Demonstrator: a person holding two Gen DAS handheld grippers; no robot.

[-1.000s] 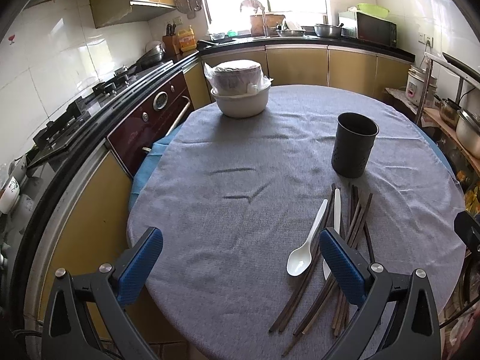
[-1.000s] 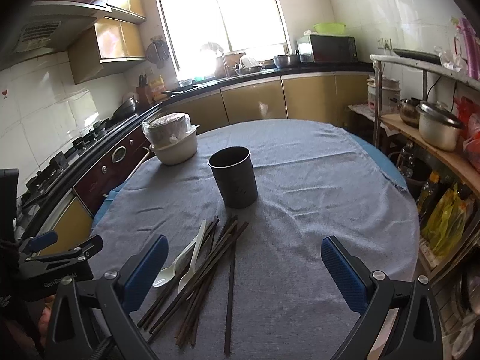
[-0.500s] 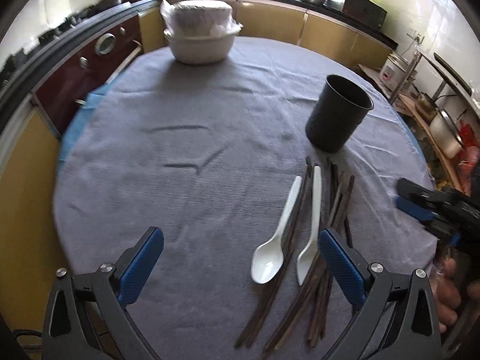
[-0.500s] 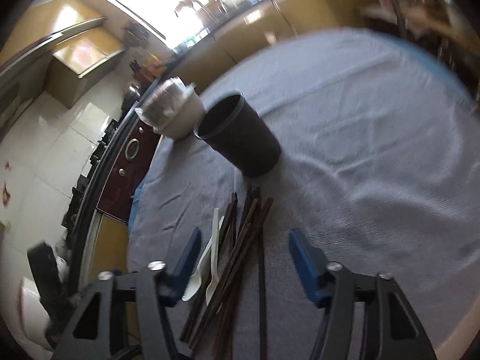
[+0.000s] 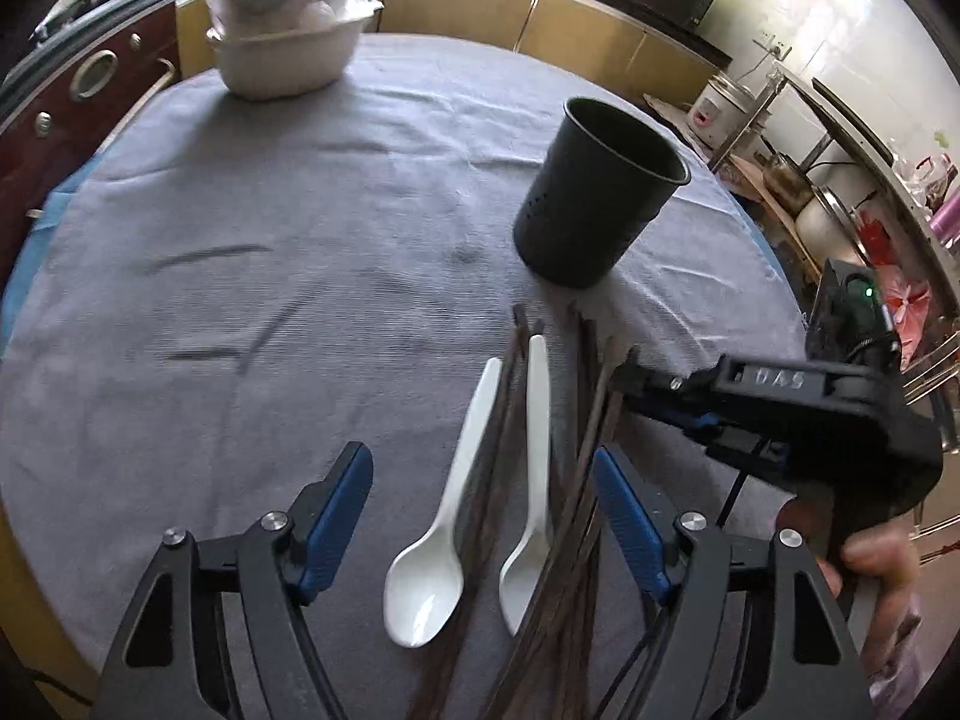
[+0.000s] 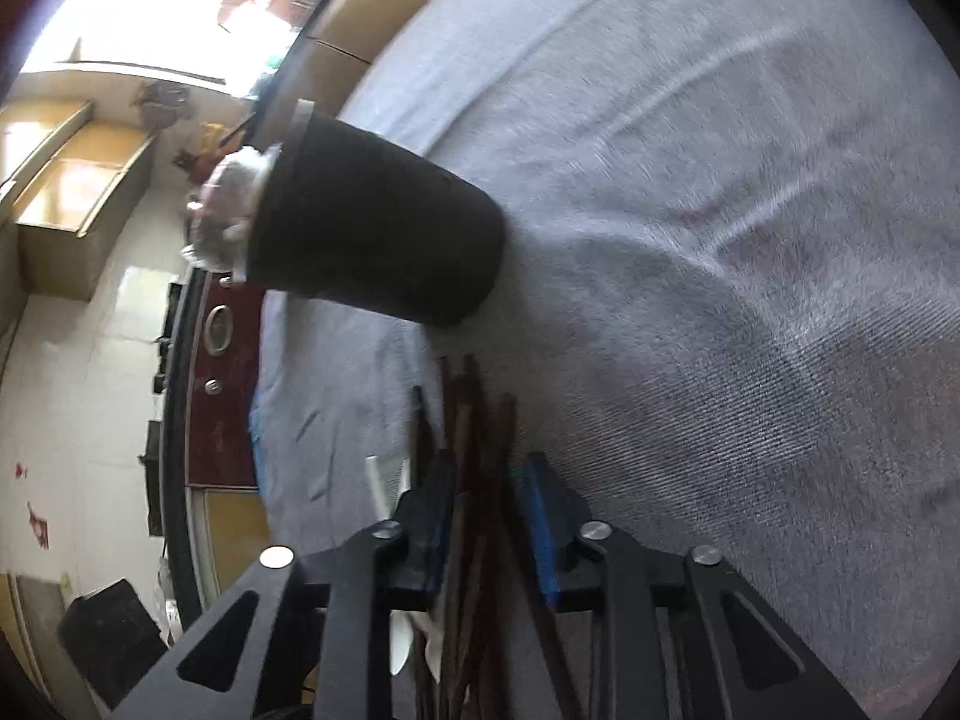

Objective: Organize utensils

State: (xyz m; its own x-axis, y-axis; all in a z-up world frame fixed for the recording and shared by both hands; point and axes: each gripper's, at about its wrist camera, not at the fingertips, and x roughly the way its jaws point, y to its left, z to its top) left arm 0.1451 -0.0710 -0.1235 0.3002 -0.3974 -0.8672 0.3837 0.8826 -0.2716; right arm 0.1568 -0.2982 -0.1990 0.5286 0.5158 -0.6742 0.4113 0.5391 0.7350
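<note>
Several dark wooden chopsticks (image 5: 591, 420) and two white plastic spoons (image 5: 444, 516) (image 5: 534, 480) lie in a pile on the grey tablecloth (image 5: 270, 276), just in front of a black utensil cup (image 5: 594, 204). My left gripper (image 5: 480, 516) is open and empty, hovering over the spoon bowls. My right gripper (image 6: 489, 498) is rolled sideways and has its jaws narrowed around the chopstick bundle (image 6: 474, 420) near their far ends; it shows in the left wrist view (image 5: 636, 378) coming in from the right. The cup (image 6: 378, 234) stands just beyond it.
A white covered bowl (image 5: 288, 36) sits at the far left of the round table. Kitchen counters, an oven front (image 5: 72, 96) and a shelf with pots (image 5: 828, 180) surround the table.
Both grippers have moved down and in over the utensil pile. My right gripper has rolled sideways and narrowed its jaws around the chopsticks. My left gripper has narrowed a little.
</note>
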